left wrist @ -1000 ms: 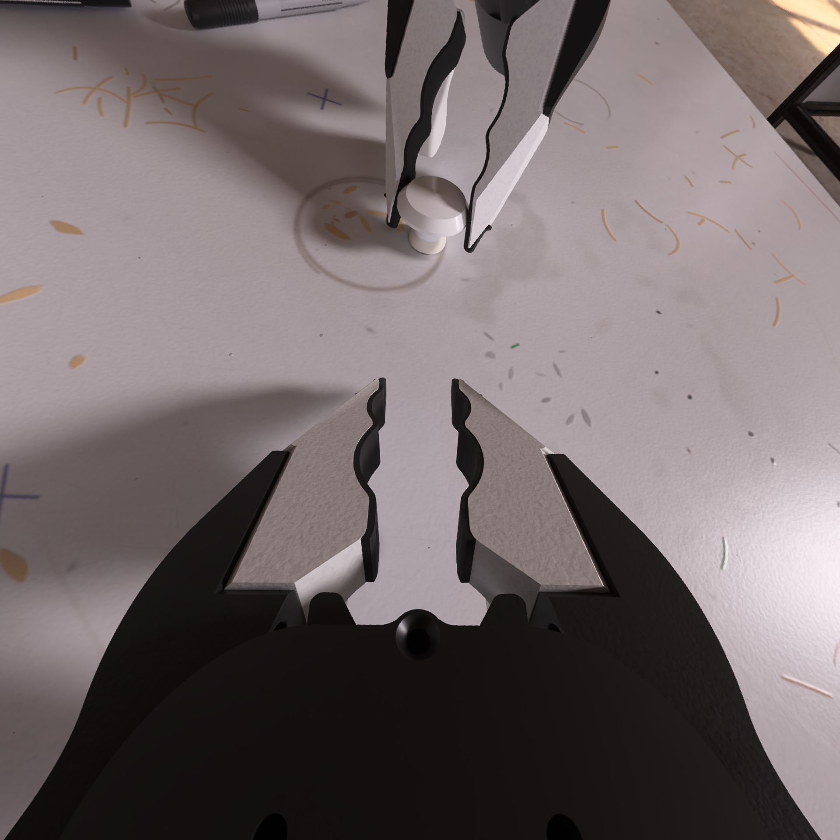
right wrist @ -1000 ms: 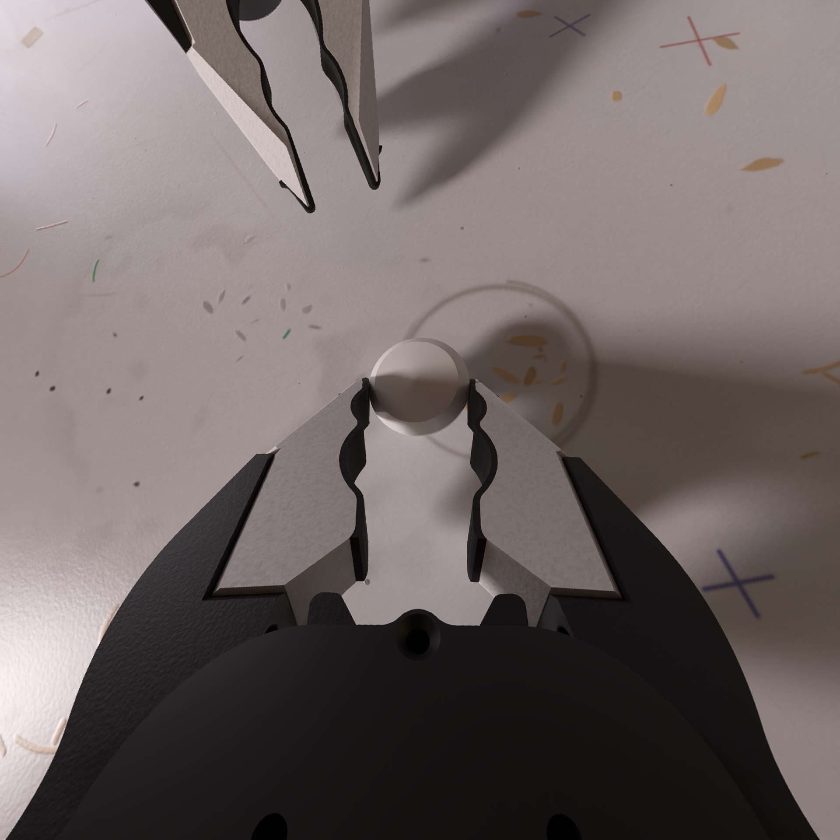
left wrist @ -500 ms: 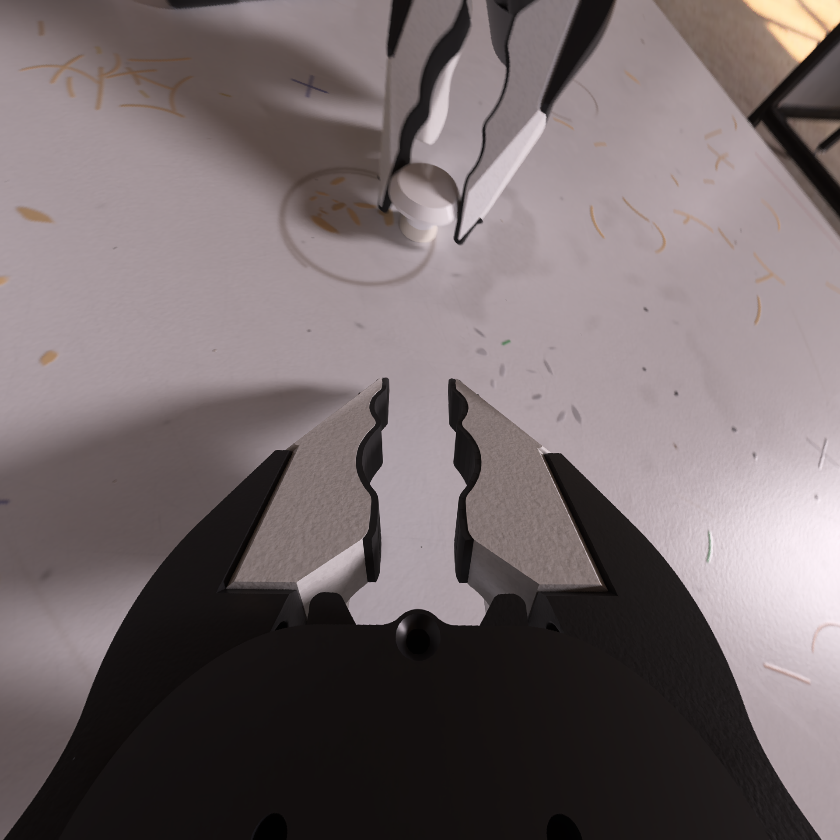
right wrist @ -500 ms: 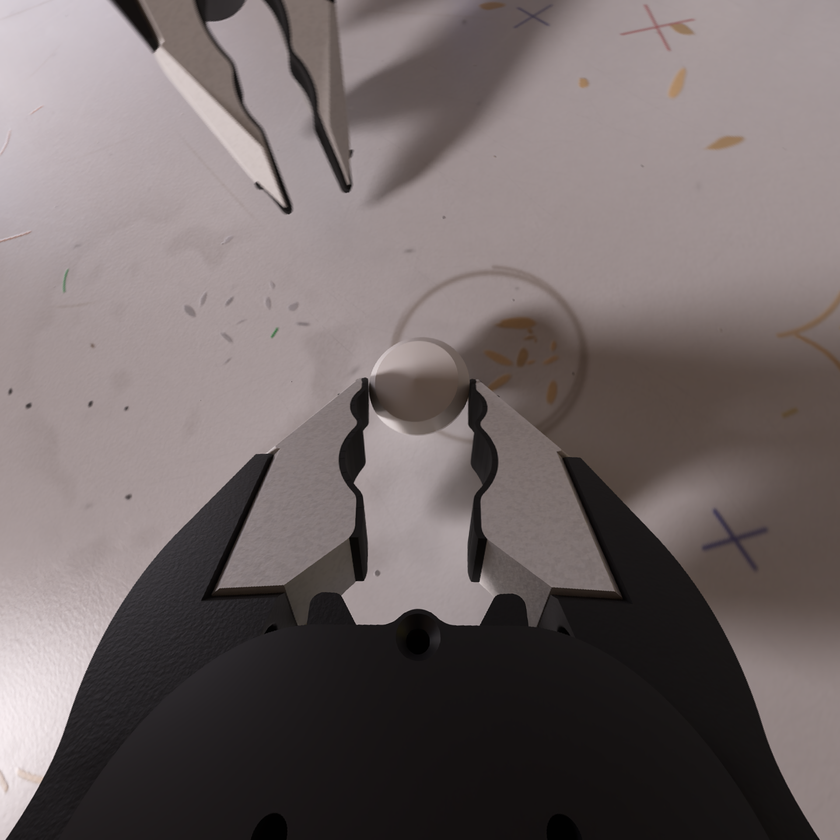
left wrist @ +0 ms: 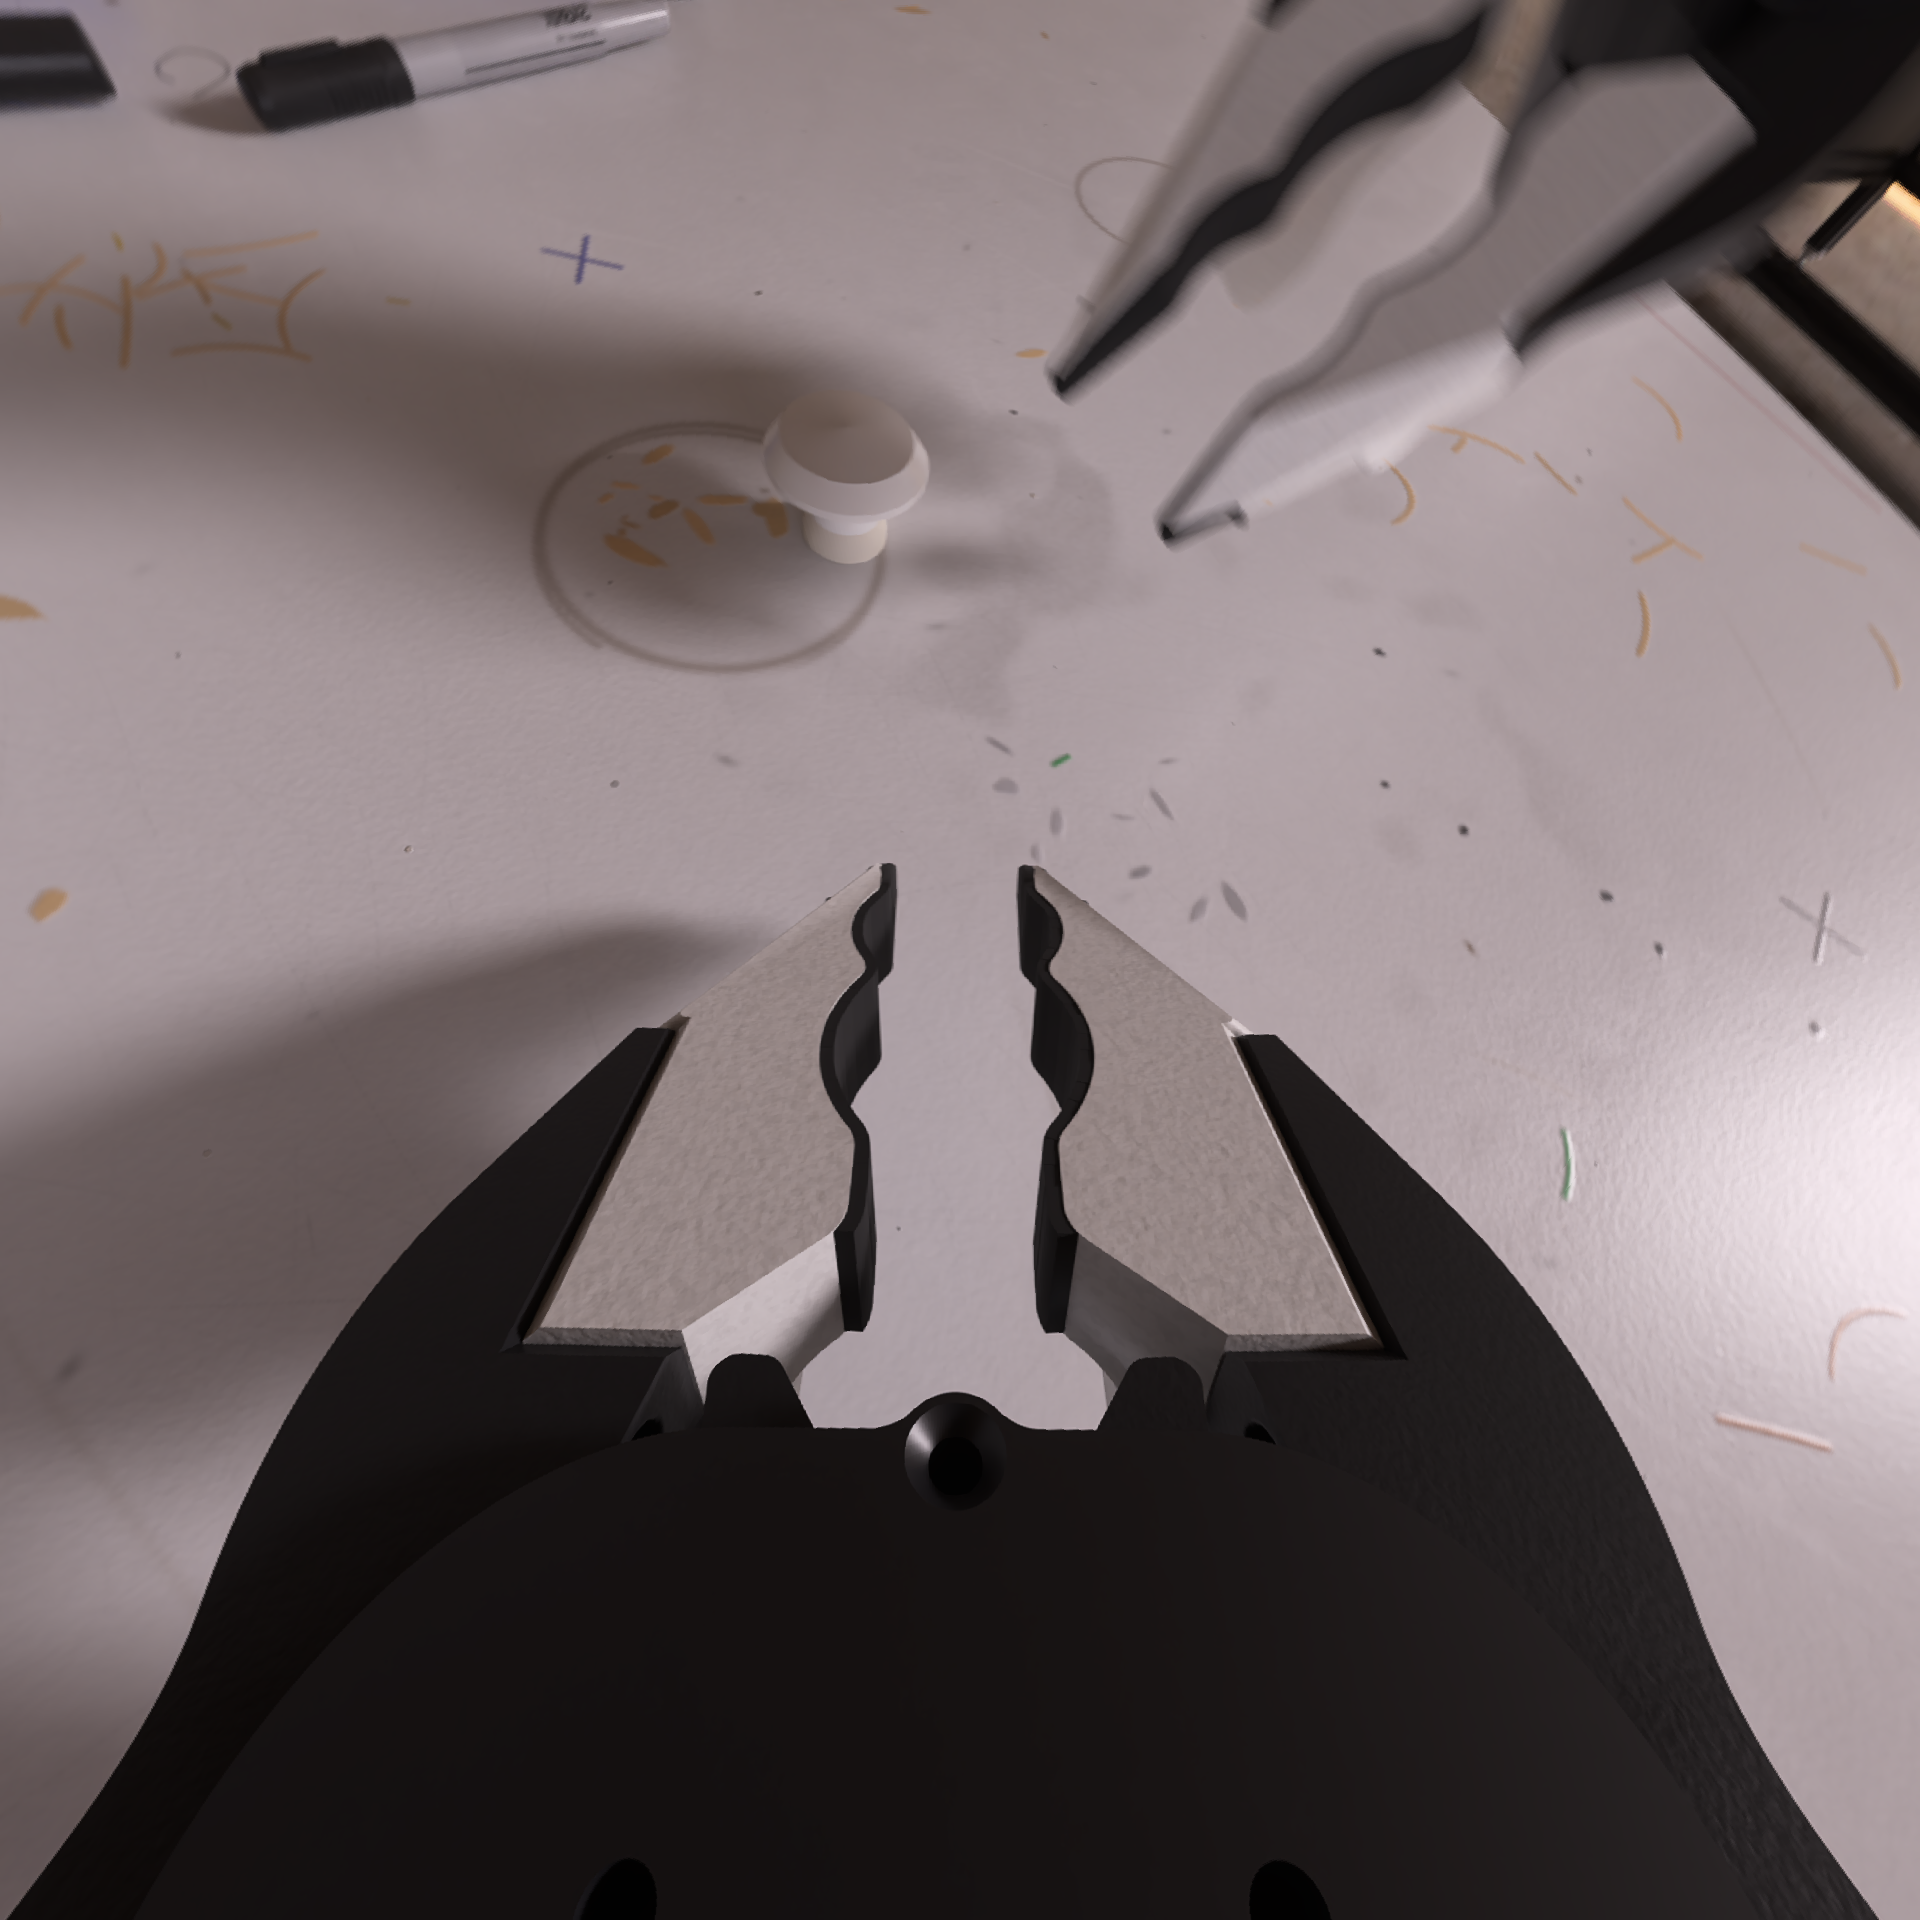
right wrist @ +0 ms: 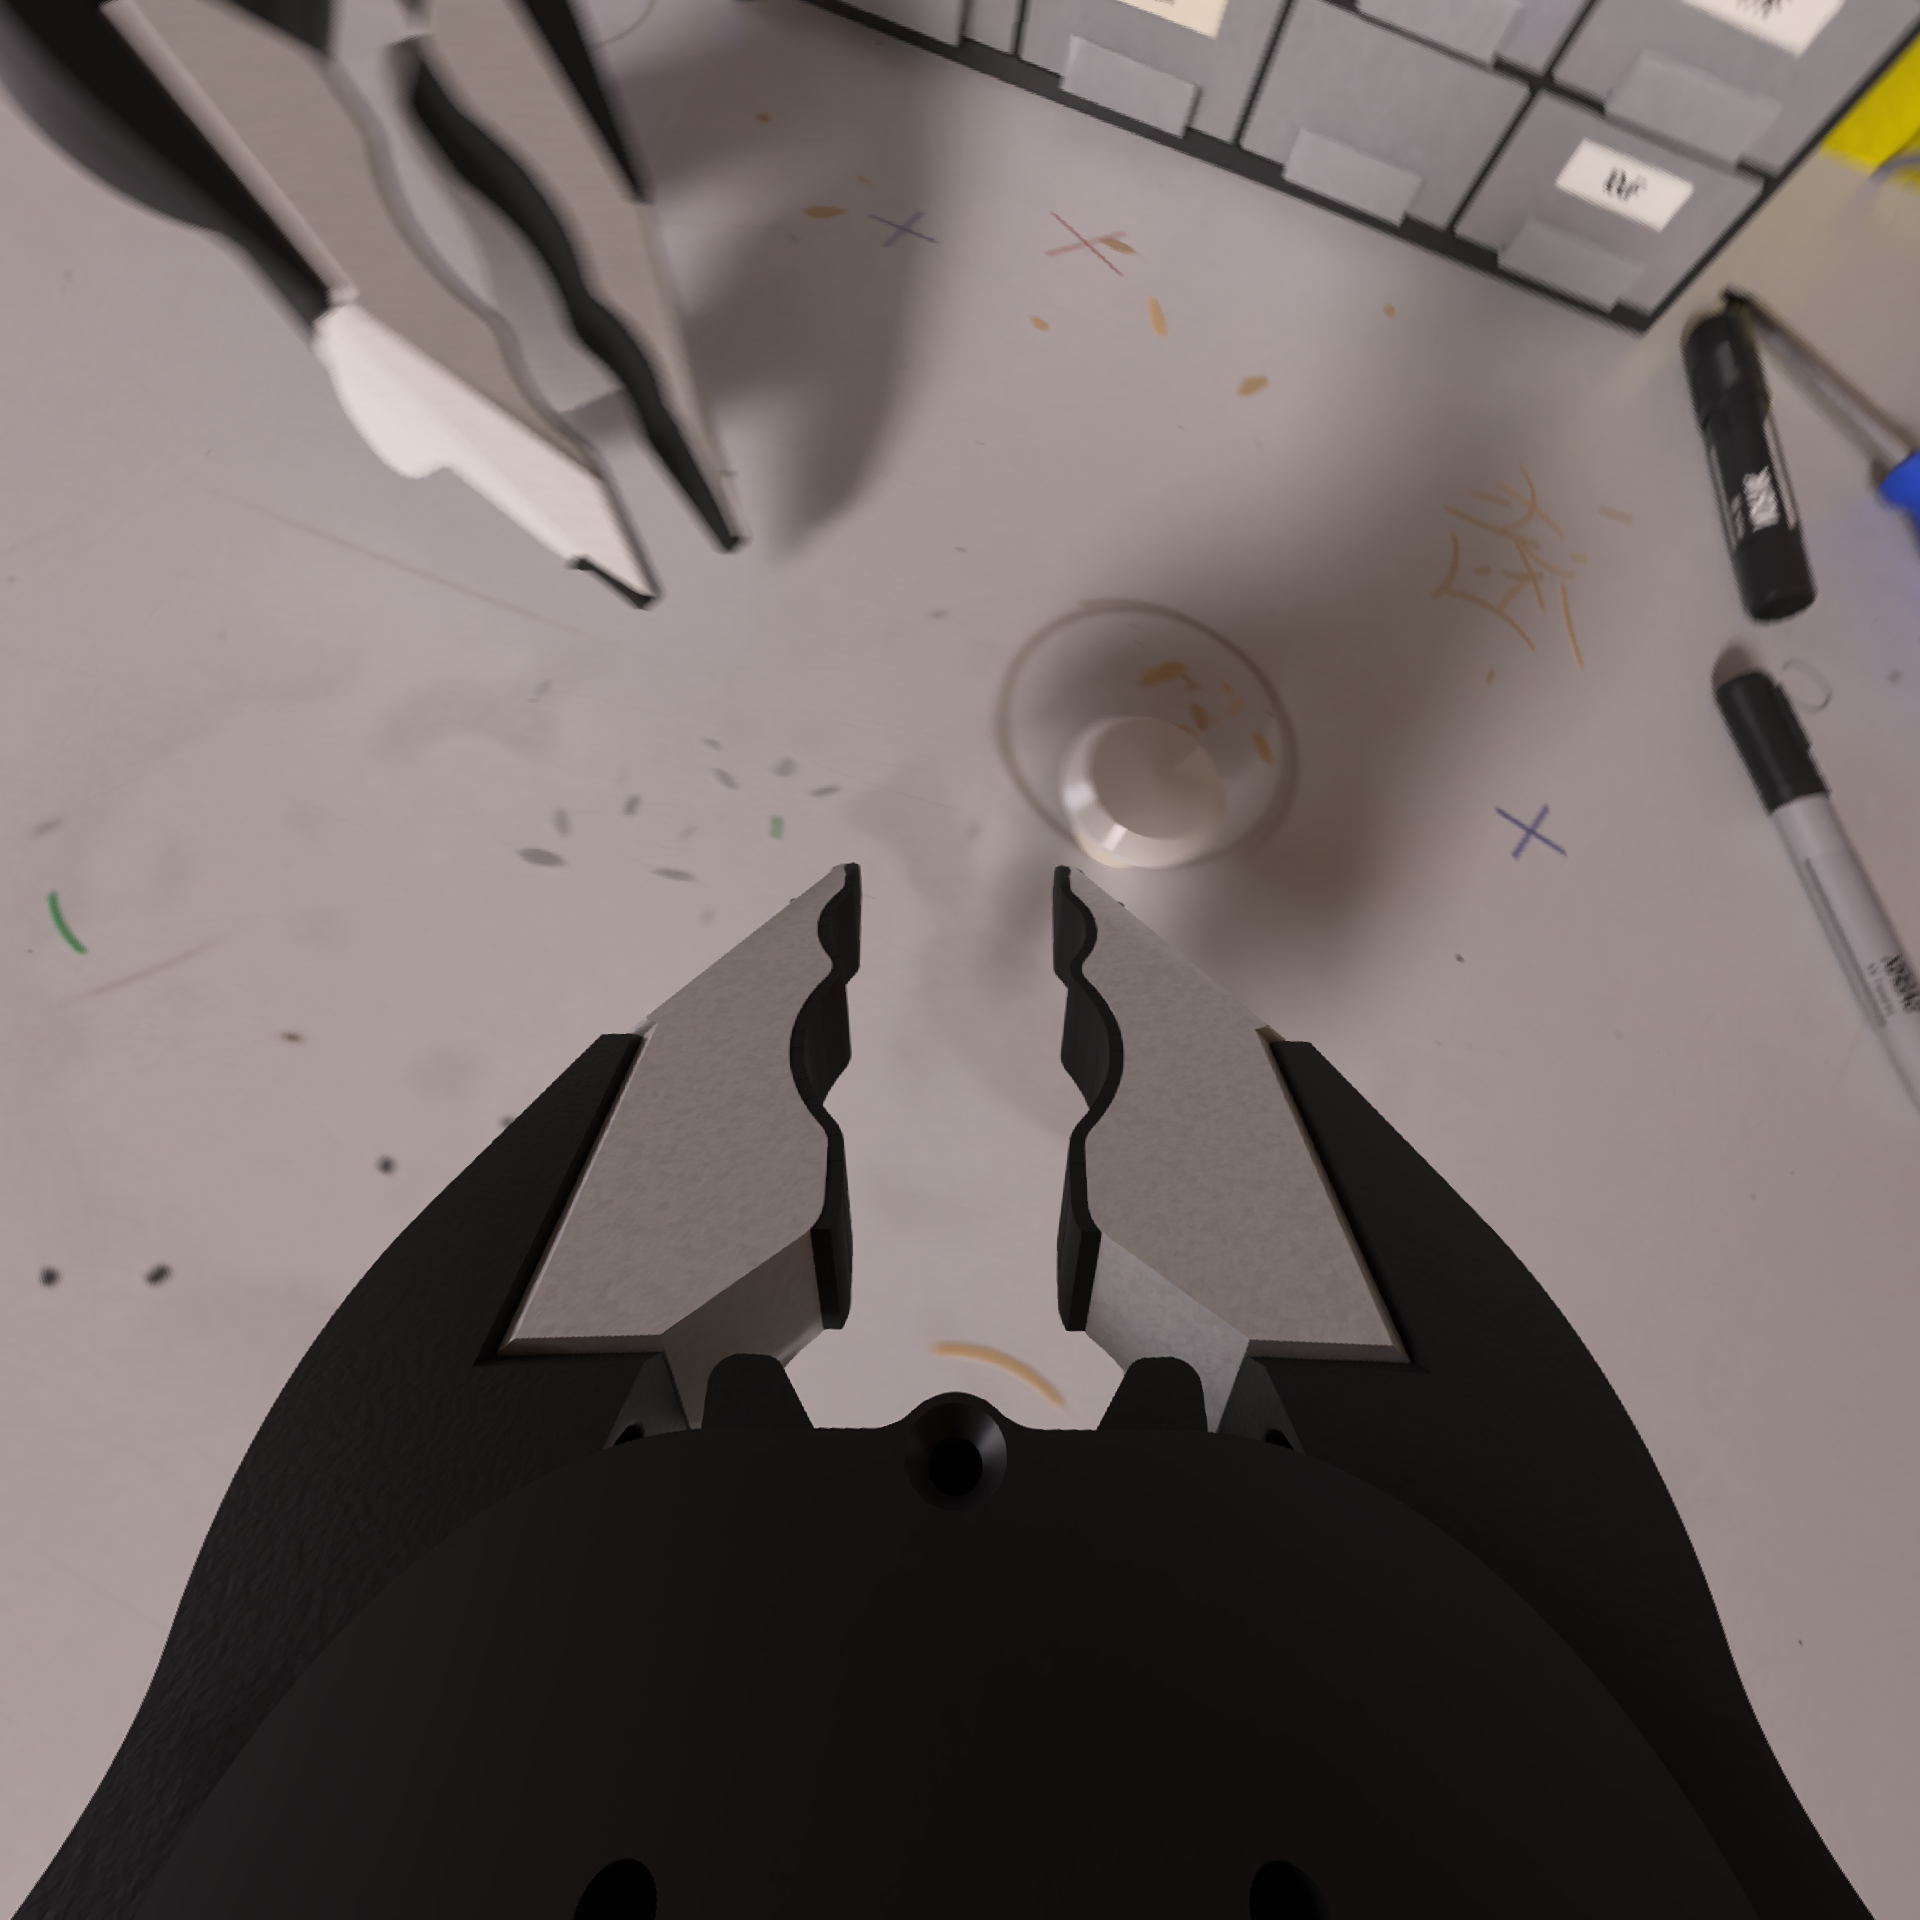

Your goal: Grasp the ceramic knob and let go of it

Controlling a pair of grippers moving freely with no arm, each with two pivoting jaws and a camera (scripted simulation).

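Observation:
The white ceramic knob point(left wrist: 847, 478) stands upright on its stem on the white table, at the right edge of a drawn ring. It also shows from above in the right wrist view point(right wrist: 1148, 795). My right gripper point(right wrist: 956, 883) is open and empty, raised above the table, with the knob ahead and to its right. It shows in the left wrist view point(left wrist: 1117, 452) to the right of the knob, apart from it. My left gripper point(left wrist: 956, 878) is open with a narrow gap and empty, well short of the knob. It shows at upper left in the right wrist view point(right wrist: 686, 566).
Black-capped markers point(left wrist: 436, 62) lie at the far left of the table; two more markers point(right wrist: 1745, 457) lie at right. A grey drawer cabinet point(right wrist: 1351, 114) stands at the back. The table edge point(left wrist: 1808, 343) runs along the upper right.
My right gripper let go of the knob, rose and drew back to the side. The knob now stands free on the table. My left gripper keeps the same narrow gap.

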